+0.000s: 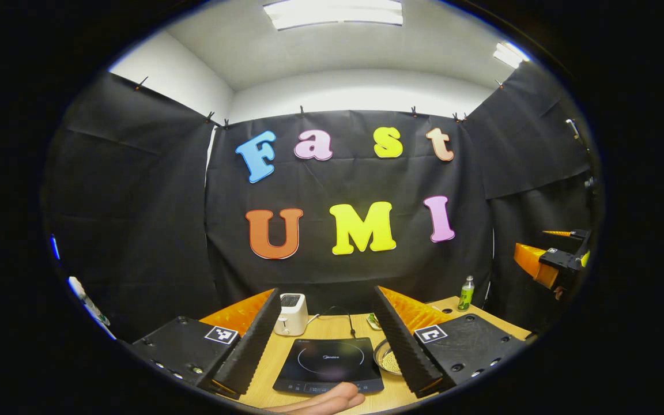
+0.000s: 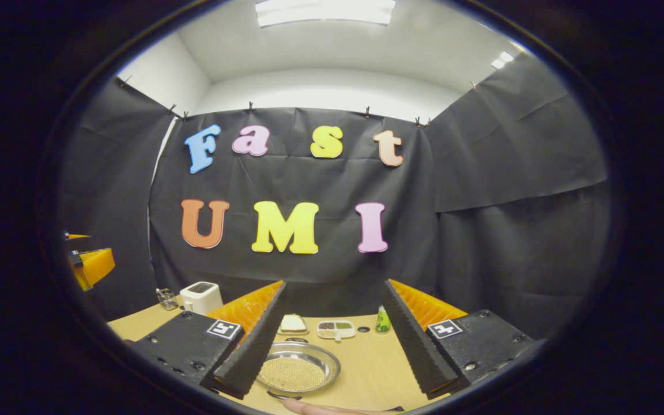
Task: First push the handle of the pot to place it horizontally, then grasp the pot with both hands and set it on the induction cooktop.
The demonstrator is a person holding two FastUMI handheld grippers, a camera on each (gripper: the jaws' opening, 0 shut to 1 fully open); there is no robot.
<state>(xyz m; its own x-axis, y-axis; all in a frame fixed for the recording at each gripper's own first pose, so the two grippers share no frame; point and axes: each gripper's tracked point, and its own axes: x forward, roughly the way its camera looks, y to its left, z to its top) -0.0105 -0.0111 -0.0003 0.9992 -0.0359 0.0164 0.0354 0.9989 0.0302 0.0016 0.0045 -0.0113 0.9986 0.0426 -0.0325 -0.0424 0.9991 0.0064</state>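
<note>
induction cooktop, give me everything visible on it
The induction cooktop is a flat, glossy black slab with rounded corners, lying level on the wooden table in the left gripper view. A thin ring marks its cooking zone and a control strip runs along the near edge. Nothing sits on it. A hand overlaps that near edge, a toaster stands behind, and a shallow metal dish lies beside it.

Black glossy glass induction cooktop [image 1: 328, 364]; light matt wood table [image 2: 366, 369]; round shiny metal dish [image 2: 297, 366] of rough beige grains; white smooth plastic toaster [image 1: 291, 314]; green glossy plastic bottle [image 1: 466, 293].
</note>
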